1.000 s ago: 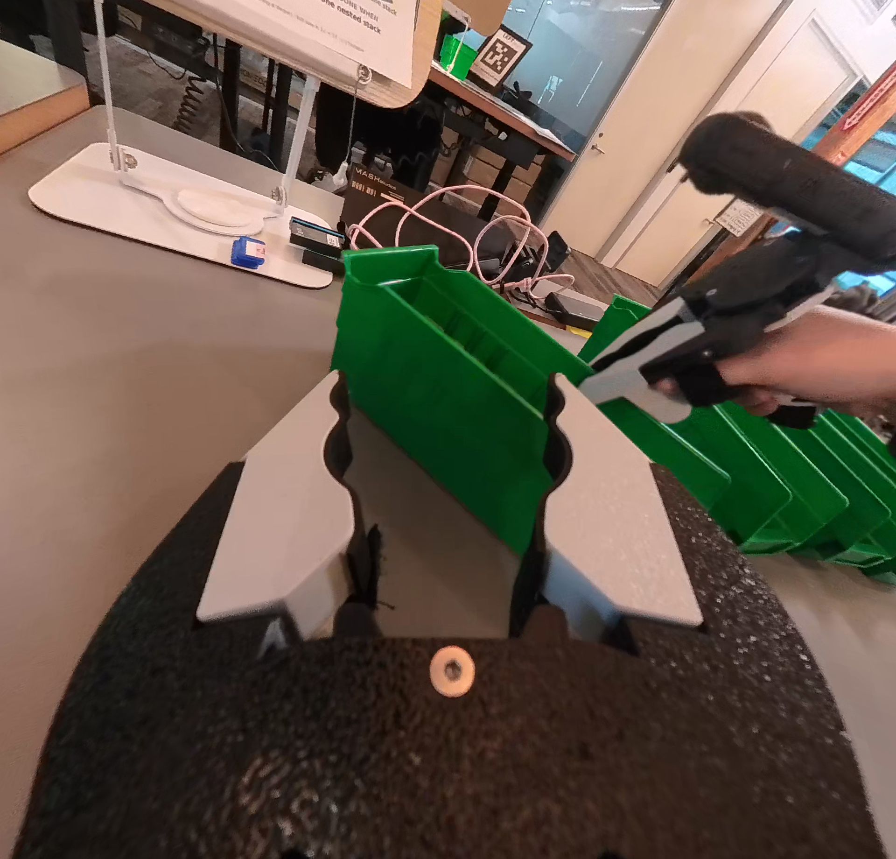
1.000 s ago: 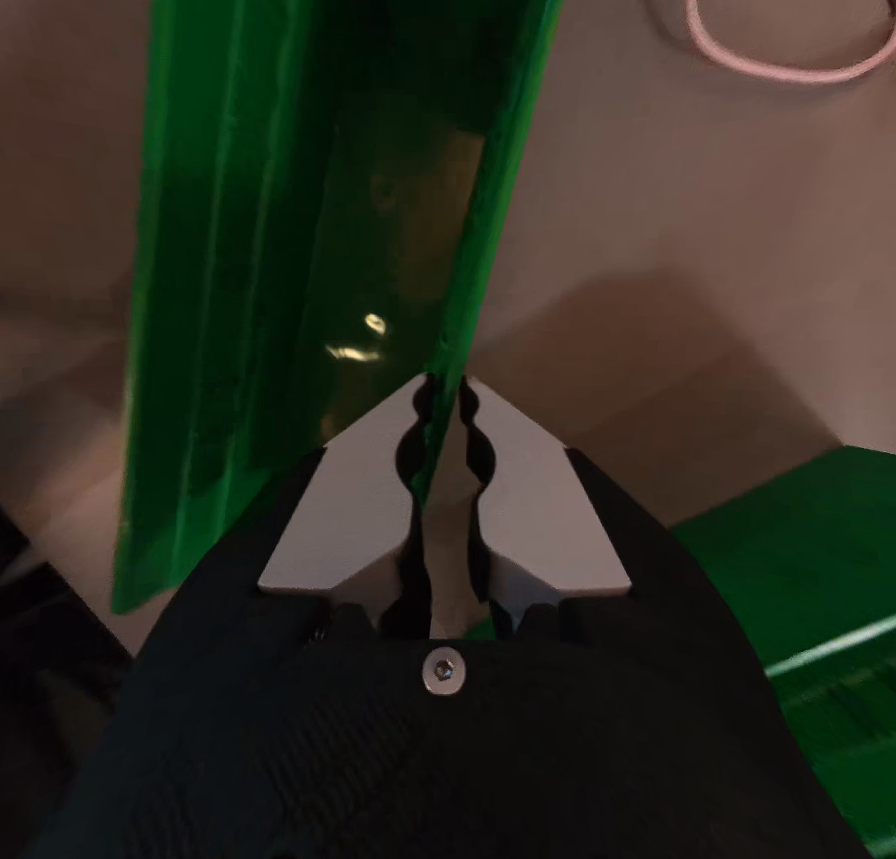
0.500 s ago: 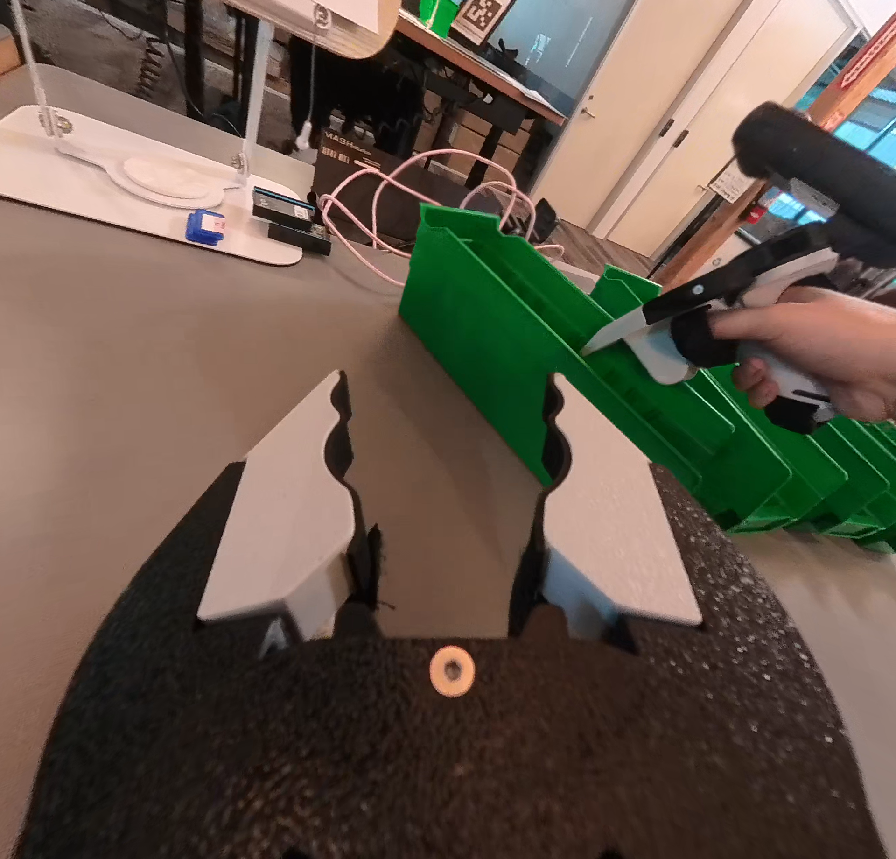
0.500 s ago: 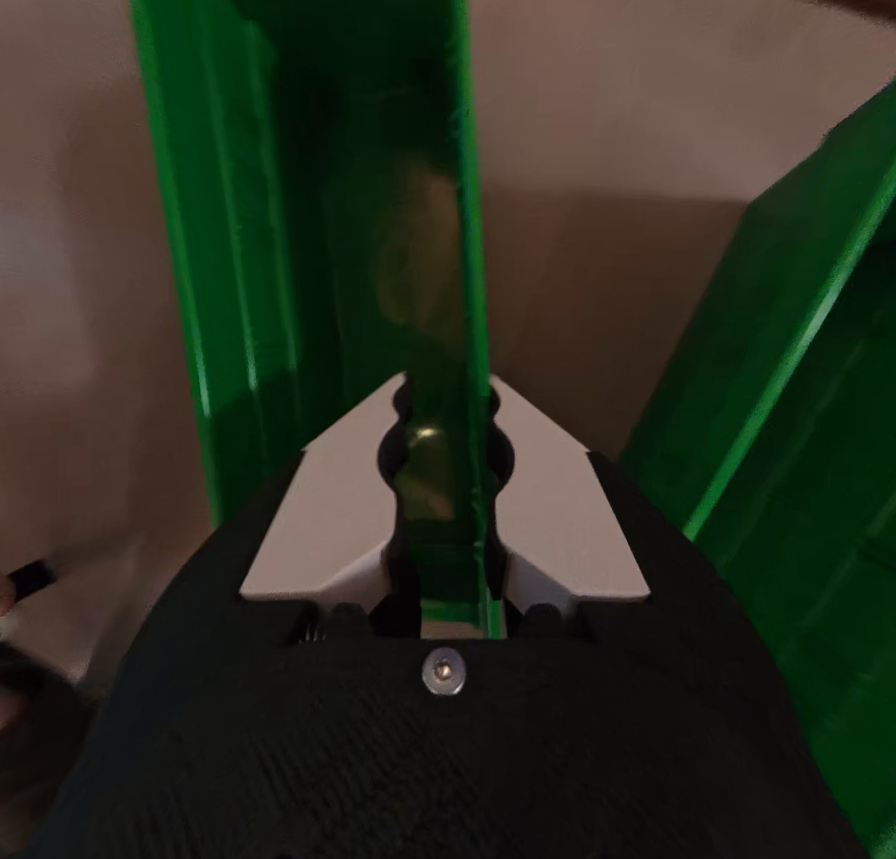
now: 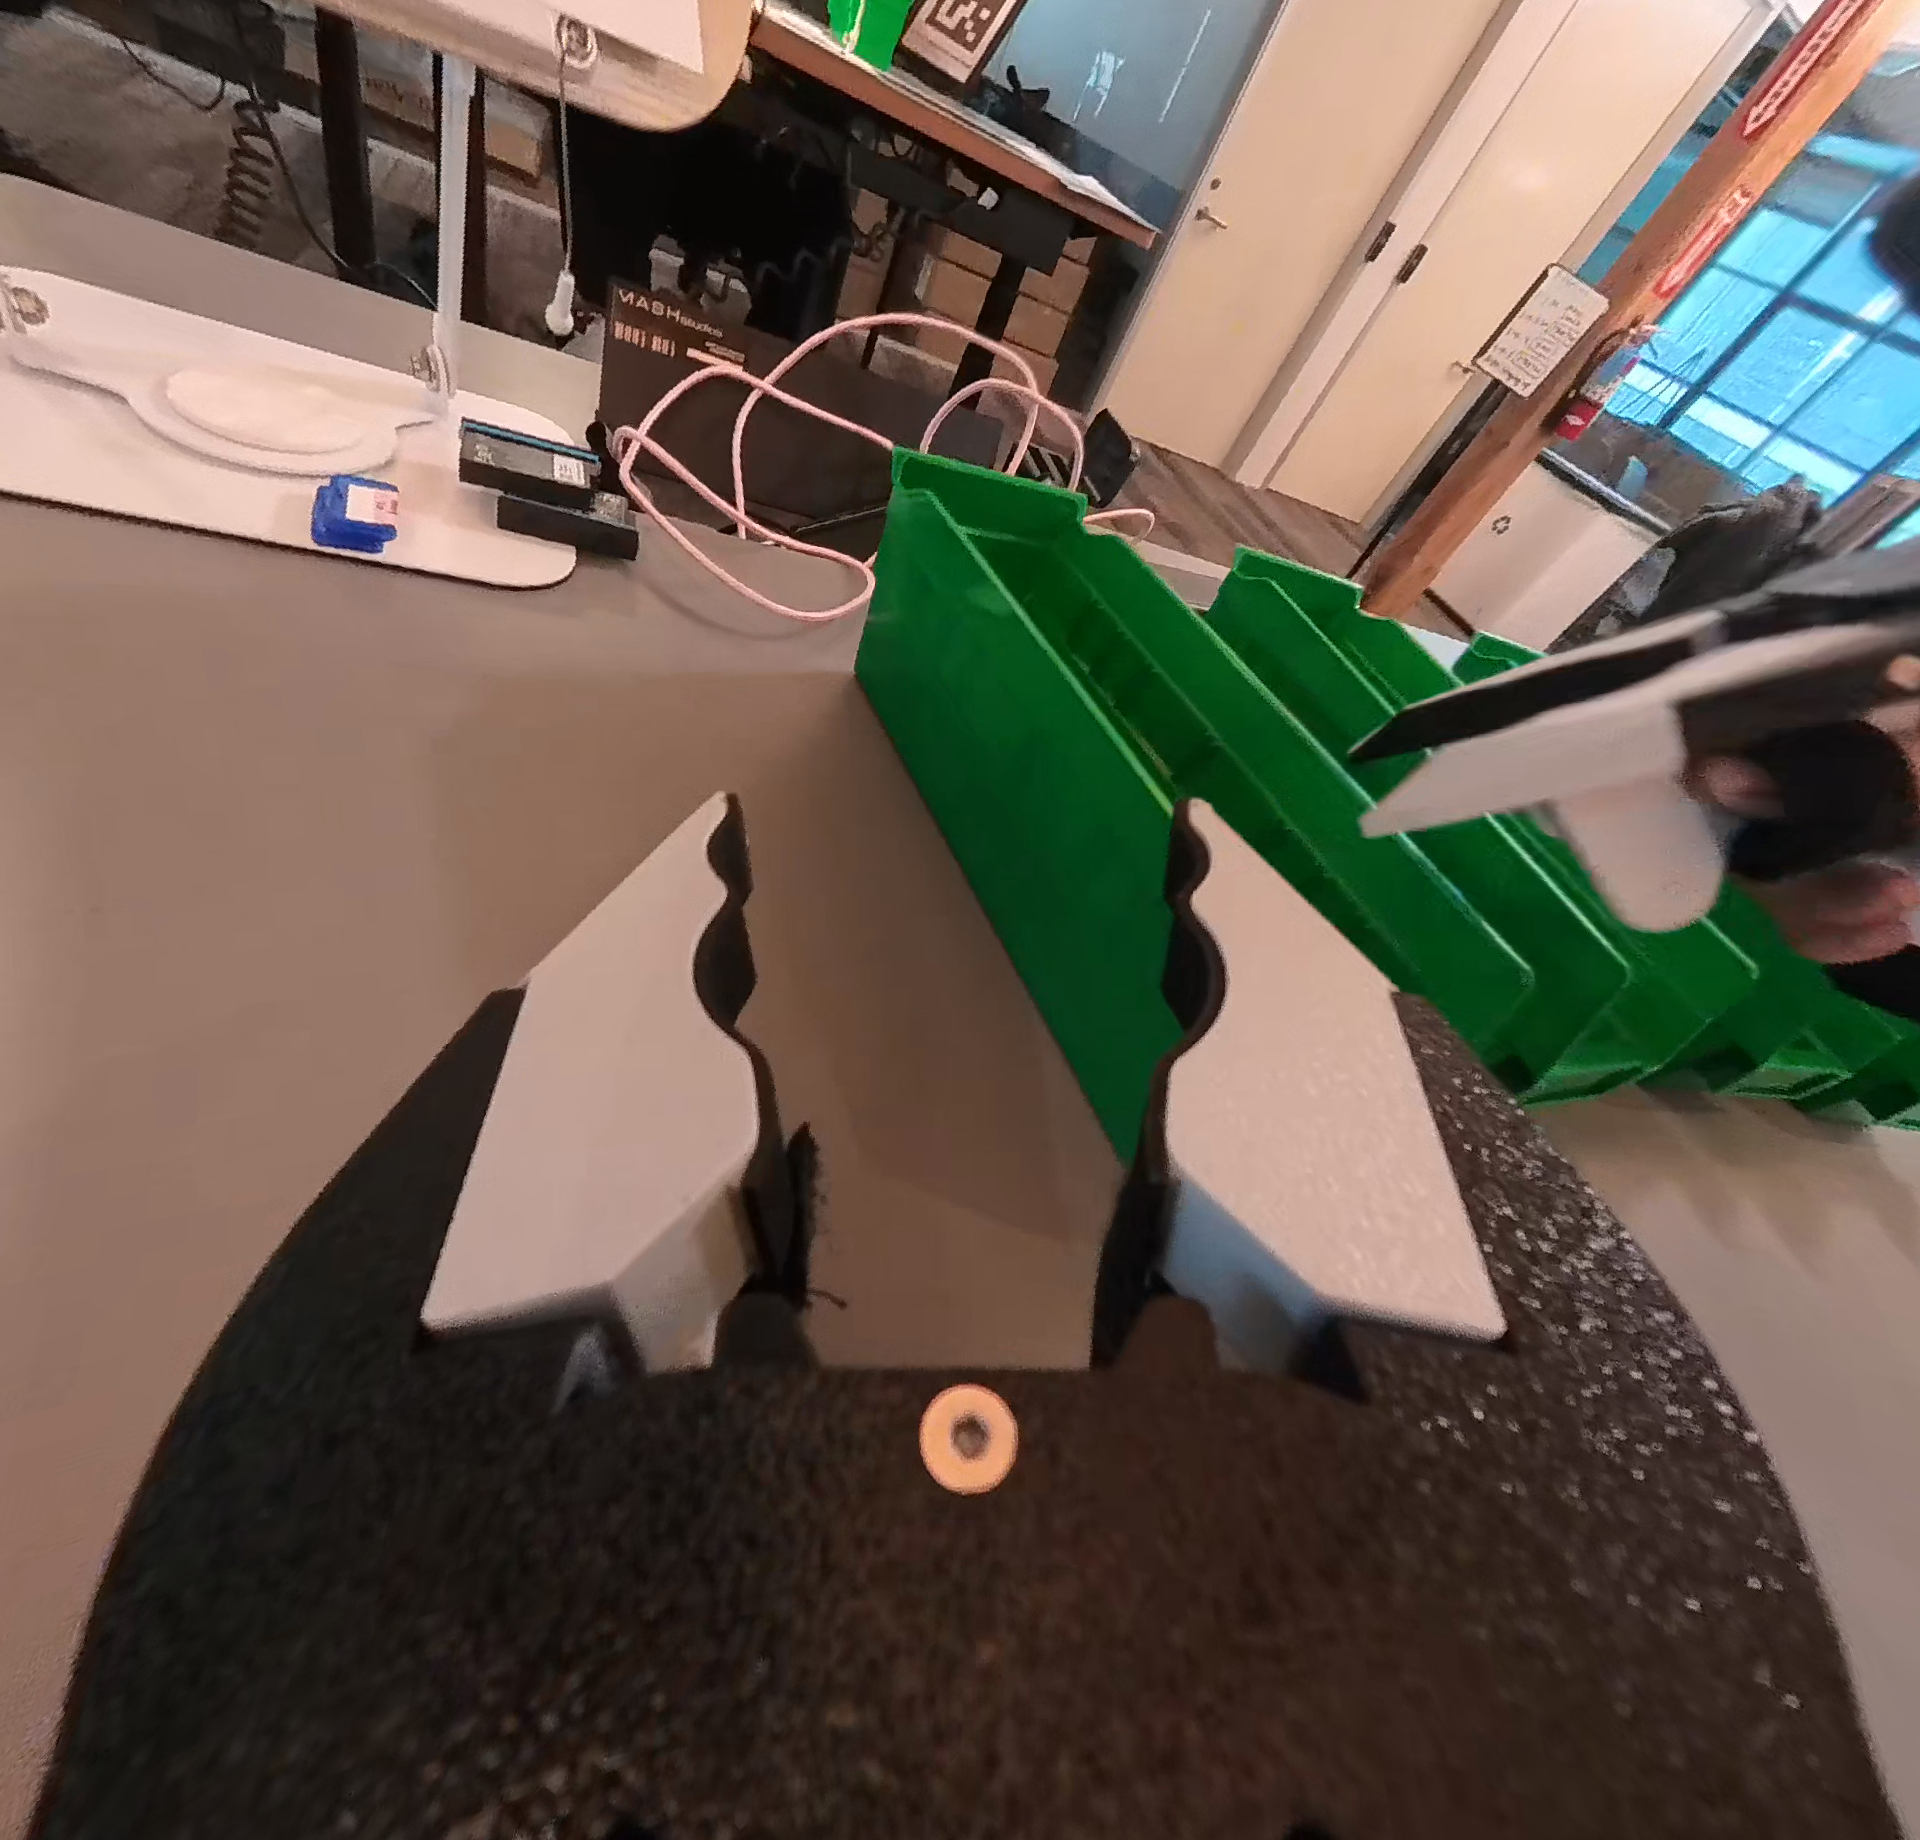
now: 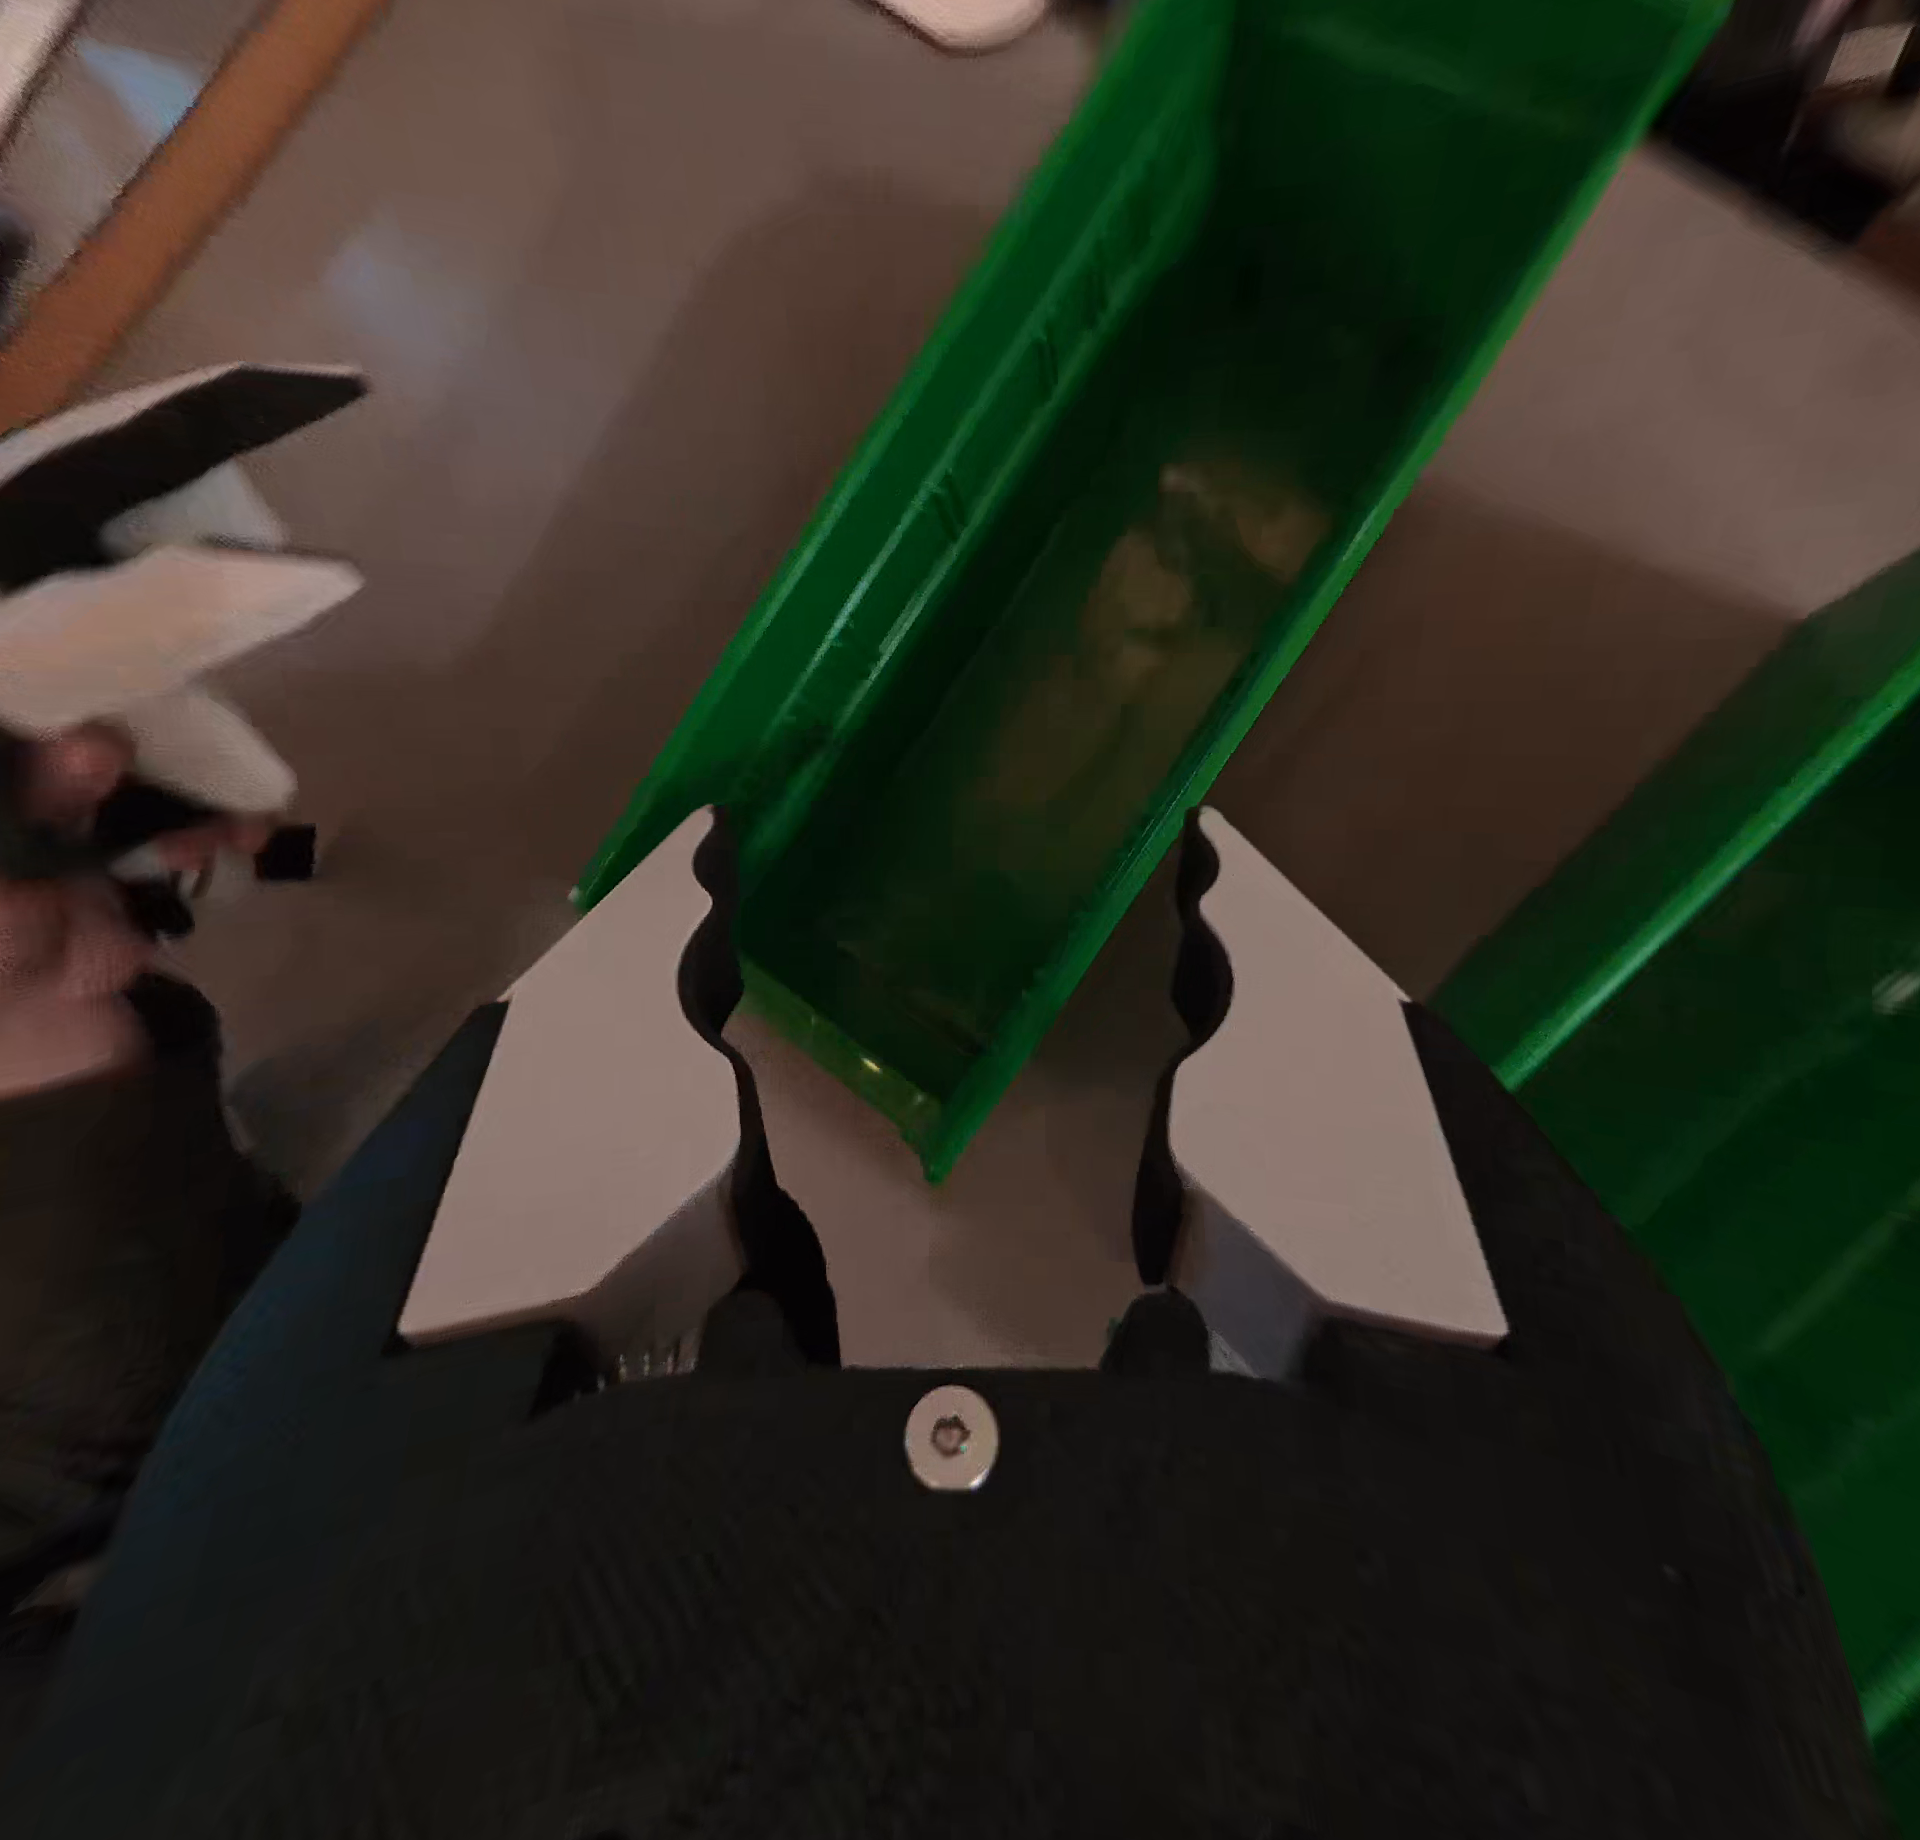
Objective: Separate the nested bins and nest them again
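Where the bin stood: because I wanted each one apart before restacking, the near green bin sat alone on the grey table, open side up; a bare strip of table lay between it and its neighbours
Row of bins: the other green bins stood side by side to its right, close together and not nested; I judged the separating half to be well along, with the nesting not yet begun
Right gripper: its jaws stood wide apart and gripped nothing; the near end of the bin lay between them, so I judged it free on the table
Left gripper: jaws apart and empty; I kept it low over bare table beside the bin's long wall, ready to steady or take the bin
Right gripper seen from the left: blurred, above the row of bins; whether it touched one I could not tell
Clutter: a pink cable and a white stand base lay beyond the bin, clear of the working space
Next move, as I judged it: pick a bin by its thin wall and lower it squarely into another
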The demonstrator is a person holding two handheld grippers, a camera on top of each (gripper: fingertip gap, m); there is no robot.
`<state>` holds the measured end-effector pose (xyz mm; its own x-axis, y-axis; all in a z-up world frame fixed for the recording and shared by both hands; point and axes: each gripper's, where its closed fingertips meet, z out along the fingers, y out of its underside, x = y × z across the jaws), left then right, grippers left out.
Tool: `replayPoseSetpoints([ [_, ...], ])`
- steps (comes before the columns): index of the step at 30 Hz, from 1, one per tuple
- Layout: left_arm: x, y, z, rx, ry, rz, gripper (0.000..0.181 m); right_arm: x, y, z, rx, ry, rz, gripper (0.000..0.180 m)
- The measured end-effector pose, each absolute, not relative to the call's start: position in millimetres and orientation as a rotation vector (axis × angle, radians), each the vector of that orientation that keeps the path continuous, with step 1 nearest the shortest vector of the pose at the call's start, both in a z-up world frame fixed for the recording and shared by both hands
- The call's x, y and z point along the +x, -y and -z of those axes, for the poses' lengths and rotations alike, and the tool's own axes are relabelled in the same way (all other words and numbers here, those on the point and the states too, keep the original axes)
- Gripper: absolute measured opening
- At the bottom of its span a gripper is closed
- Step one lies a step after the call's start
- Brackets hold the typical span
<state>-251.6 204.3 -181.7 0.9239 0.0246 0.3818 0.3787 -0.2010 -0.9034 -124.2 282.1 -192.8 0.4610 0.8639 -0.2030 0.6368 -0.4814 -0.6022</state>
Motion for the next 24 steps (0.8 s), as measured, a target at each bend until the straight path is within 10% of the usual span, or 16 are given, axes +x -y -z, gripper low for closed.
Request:
replayPoseSetpoints([
  [24,-172,-230,158,-1.757,0.018,0.138,0.081,100,-288,163,-1.384,0.586,-0.571,0.056],
])
